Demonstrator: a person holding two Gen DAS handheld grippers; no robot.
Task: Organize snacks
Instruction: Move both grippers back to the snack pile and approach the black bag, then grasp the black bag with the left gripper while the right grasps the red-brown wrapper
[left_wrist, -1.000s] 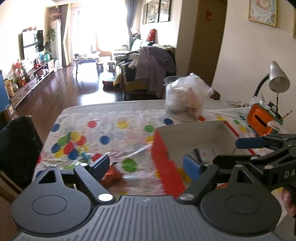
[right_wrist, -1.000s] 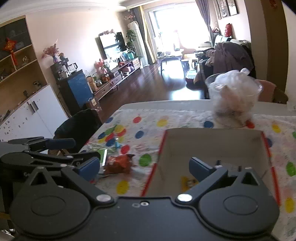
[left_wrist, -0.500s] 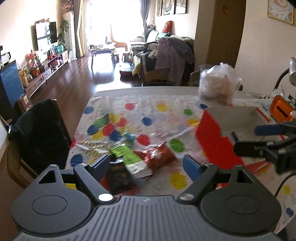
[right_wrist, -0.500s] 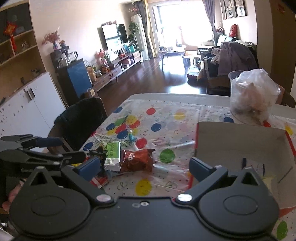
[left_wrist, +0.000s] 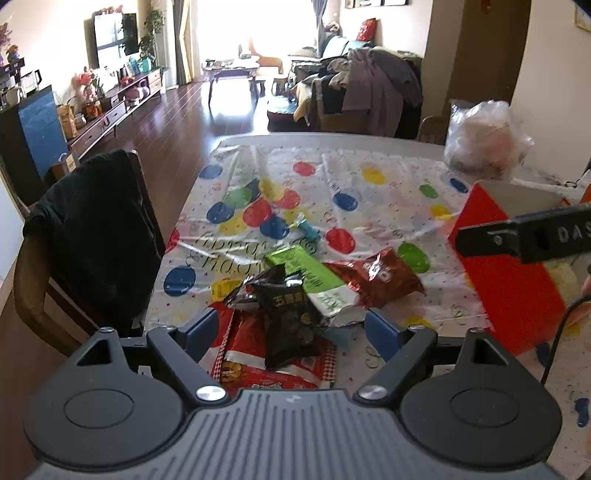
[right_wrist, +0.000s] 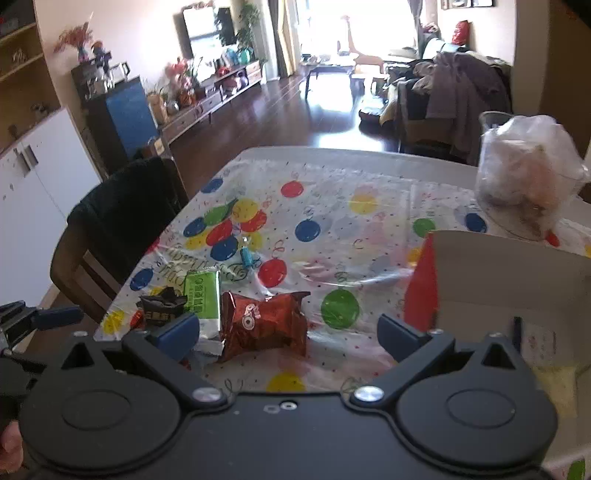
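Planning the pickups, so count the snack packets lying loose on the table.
4: black packet atop red packet, green-white packet behind it, brown packet rightmost. More may hide underneath.

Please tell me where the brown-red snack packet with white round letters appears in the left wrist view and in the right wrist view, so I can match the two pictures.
Left wrist view: the brown-red snack packet lies right of centre, beside the green packet.
Right wrist view: it lies low and left of centre, between the open claw fingers.
Shared landmark: the red-sided cardboard box, right of the packet in both.
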